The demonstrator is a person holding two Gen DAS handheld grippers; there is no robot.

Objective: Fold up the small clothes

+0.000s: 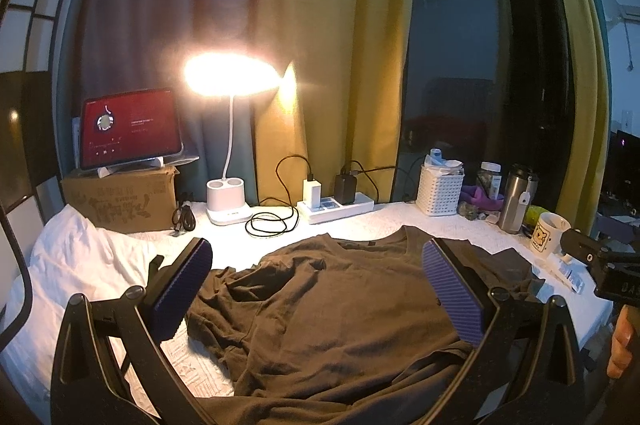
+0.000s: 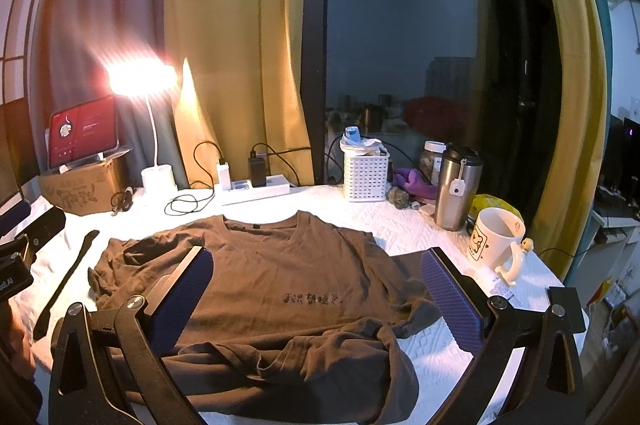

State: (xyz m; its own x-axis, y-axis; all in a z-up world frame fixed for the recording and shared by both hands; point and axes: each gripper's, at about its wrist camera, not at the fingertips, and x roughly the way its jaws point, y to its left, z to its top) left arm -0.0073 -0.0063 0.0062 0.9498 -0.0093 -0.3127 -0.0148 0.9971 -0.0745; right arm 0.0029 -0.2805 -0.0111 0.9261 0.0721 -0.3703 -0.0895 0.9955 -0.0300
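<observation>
Several household things crowd the far edge of the white-covered table (image 2: 420,229): a lit desk lamp (image 1: 230,77), a tablet (image 1: 130,127) on a cardboard box (image 1: 120,199), a power strip (image 1: 340,207) with looped cables, a white basket (image 2: 366,175), a steel tumbler (image 2: 458,185) and a cartoon mug (image 2: 494,235) at the right. A white pillow (image 1: 72,265) lies at the left. Between them the brown T-shirt (image 2: 276,285) lies spread, collar far, its near hem rumpled. Left gripper (image 1: 318,287) and right gripper (image 2: 316,295) both hover over it, jaws spread wide, holding nothing.
</observation>
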